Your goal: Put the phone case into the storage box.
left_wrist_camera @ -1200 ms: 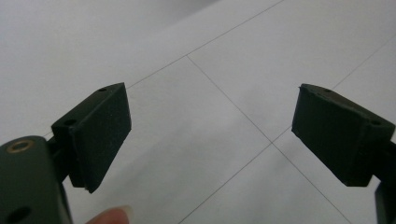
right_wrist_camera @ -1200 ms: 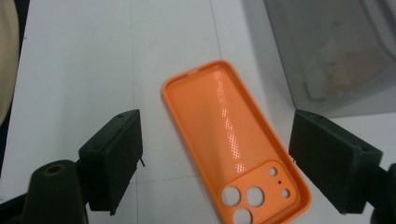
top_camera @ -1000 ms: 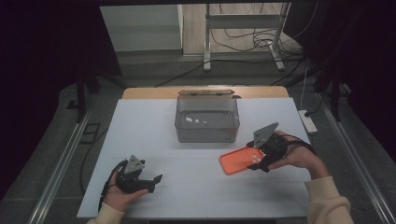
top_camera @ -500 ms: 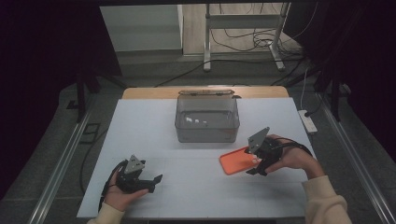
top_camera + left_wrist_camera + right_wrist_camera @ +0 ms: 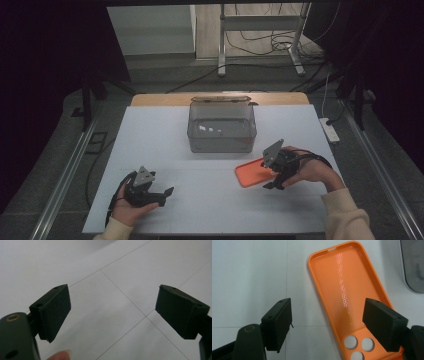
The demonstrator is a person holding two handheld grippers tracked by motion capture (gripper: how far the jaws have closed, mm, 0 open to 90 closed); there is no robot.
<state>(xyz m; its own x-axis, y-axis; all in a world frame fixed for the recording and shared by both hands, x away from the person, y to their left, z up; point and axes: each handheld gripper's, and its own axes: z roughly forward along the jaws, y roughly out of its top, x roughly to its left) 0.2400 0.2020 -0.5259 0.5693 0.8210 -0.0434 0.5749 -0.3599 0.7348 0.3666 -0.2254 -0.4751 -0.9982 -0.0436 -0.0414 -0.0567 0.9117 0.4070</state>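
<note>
right gripper (image 5: 327, 322) gapes over orange case (image 5: 347, 290) edge.

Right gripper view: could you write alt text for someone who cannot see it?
An orange phone case lies open side up on a white table, three round camera holes at its near end. The right gripper is open above it, one black pad over the case's edge, the other over bare table.

Your tabletop (image 5: 165, 135) is a white sheet crossed by thin seam lines, with a strip of bare wood showing along its far edge. A clear plastic box (image 5: 222, 127) sits on it near the far middle, lid open. Just in front and to the right, an orange phone case (image 5: 252, 173) lies flat, hollow side up, camera holes showing in your right gripper view.
</note>
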